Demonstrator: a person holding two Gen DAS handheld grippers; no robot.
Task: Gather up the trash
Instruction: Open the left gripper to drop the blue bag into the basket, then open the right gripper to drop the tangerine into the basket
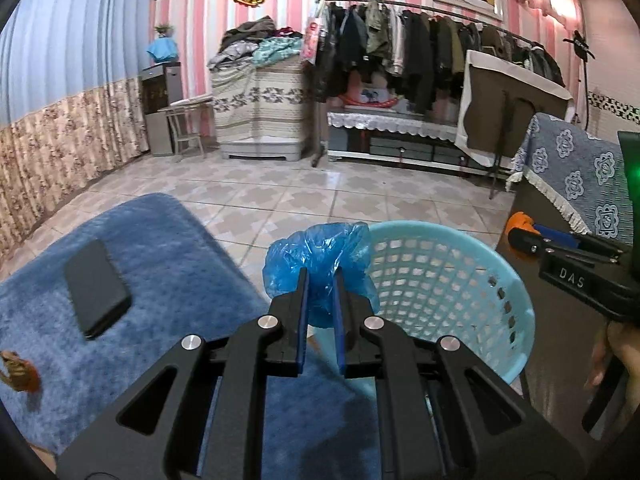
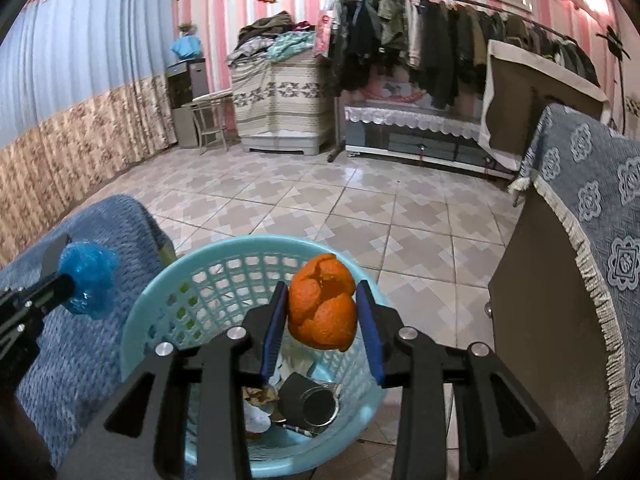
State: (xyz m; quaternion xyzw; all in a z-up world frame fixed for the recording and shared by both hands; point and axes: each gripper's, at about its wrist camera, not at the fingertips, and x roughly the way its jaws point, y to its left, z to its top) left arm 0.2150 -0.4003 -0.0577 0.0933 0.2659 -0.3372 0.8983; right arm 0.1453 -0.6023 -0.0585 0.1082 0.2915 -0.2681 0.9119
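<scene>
The left gripper (image 1: 320, 280) was clamped on a crumpled blue plastic bag (image 1: 320, 256), its blue pads pinching the wad just beside the rim of the light blue basket (image 1: 516, 320). From the right wrist view the same bag (image 2: 86, 280) showed as a round bundle at the tip of the left gripper (image 2: 66, 282), held over the blue rug-like cover (image 2: 80, 344) and still outside the basket (image 2: 136, 320).

The right gripper (image 2: 322, 304) held an orange peel (image 2: 323, 300) between its pads, above the open mouth of the basket. Only this view looked down inside: at the bottom lay a black card-like piece (image 2: 296, 394), a round metal lid or can (image 2: 318, 406) and some brownish and white scraps (image 2: 258, 404). In the left wrist view the right gripper (image 1: 524, 226) appeared only from the side at the right edge, with a bit of orange at its tip, and a hand (image 1: 612, 356) below it; the basket's inside was not visible there.

The left wrist view alone showed a black phone (image 1: 96, 288) lying on the blue cover (image 1: 168, 248), and a brown scrap (image 1: 18, 372) near the left edge of that cover. Both views took in the tiled floor (image 2: 320, 208), a rack of hanging clothes (image 2: 440, 40) and a cabinet draped with blue patterned cloth (image 2: 592, 200) to the right
</scene>
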